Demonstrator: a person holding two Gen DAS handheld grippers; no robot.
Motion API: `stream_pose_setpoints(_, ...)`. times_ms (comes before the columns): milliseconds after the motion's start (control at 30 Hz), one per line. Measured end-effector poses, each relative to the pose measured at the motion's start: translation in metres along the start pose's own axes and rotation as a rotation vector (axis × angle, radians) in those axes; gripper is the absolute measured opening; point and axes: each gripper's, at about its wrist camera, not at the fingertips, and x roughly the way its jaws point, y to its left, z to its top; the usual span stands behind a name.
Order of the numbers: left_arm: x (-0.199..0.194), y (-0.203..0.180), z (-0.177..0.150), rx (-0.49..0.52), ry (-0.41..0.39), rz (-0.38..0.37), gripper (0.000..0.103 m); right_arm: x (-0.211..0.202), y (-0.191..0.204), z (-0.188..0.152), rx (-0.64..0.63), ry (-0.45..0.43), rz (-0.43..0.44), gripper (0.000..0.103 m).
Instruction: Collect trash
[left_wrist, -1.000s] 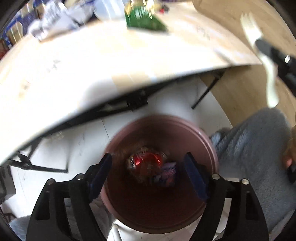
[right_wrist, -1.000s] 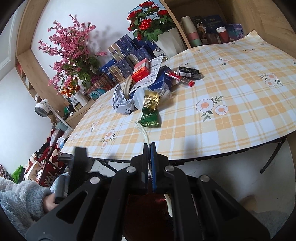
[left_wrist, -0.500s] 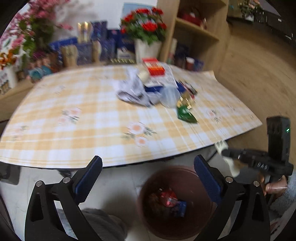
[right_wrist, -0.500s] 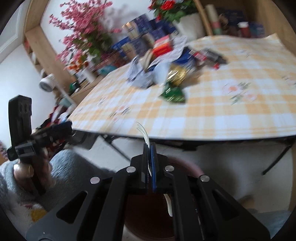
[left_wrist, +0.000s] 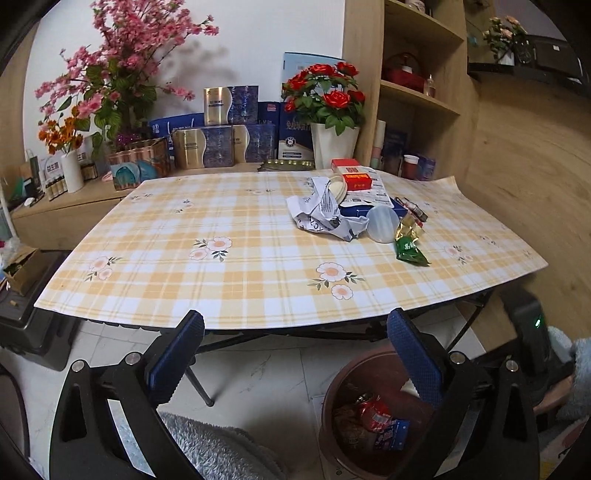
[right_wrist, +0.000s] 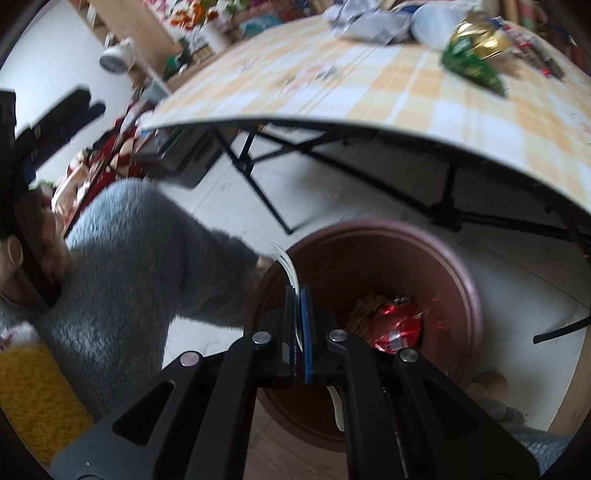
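Pinching a white plastic fork (right_wrist: 286, 264) in my right gripper (right_wrist: 300, 295) above the brown bin (right_wrist: 436, 240) beside the table (left_wrist: 258, 295); left gripper (left_wrist: 295, 354) spread, empty

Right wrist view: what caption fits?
Right gripper clamps a white plastic fork above the brown bin.

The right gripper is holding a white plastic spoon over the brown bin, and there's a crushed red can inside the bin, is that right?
Not quite: the right gripper holds a white plastic fork, its tines clear in the right wrist view, not a spoon. It is over the brown bin, with the crushed red can inside.
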Motion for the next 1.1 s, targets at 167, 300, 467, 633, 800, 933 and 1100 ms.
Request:
stream_pose_setpoints(167, 0.006, 0.003, -0.001, -0.010, 0.024, -0.008, 0.097, 0.015, 0.004, -0.002, -0.011, 0.066, 0.004, 0.007)
stream_pose_setpoints(300, 0.010, 0.004, -0.002, -0.015, 0.042, -0.006, 0.097, 0.020, 0.003, -0.004, -0.009, 0.106, -0.020, 0.007)
stream_pose_setpoints(467, 0.013, 0.004, -0.003, -0.016, 0.052, -0.007, 0.097, 0.016, 0.001, -0.003, -0.003, 0.088, -0.061, 0.043)
stream_pose_setpoints(633, 0.016, 0.003, -0.003, -0.013, 0.064, -0.006, 0.097, -0.001, -0.003, 0.001, 0.012, 0.000, -0.102, 0.096)
stream_pose_setpoints(800, 0.017, 0.003, -0.003, -0.012, 0.071, -0.005, 0.097, -0.013, -0.009, 0.003, 0.038, -0.063, -0.144, 0.097)
stream_pose_setpoints(933, 0.019, 0.003, -0.003, -0.014, 0.078, -0.004, 0.097, -0.029, -0.011, 0.006, 0.051, -0.132, -0.183, 0.097)
stream_pose_setpoints(1100, 0.021, 0.003, -0.004, -0.011, 0.089, -0.007, 0.097, -0.049, -0.018, 0.009, 0.089, -0.218, -0.224, 0.097)
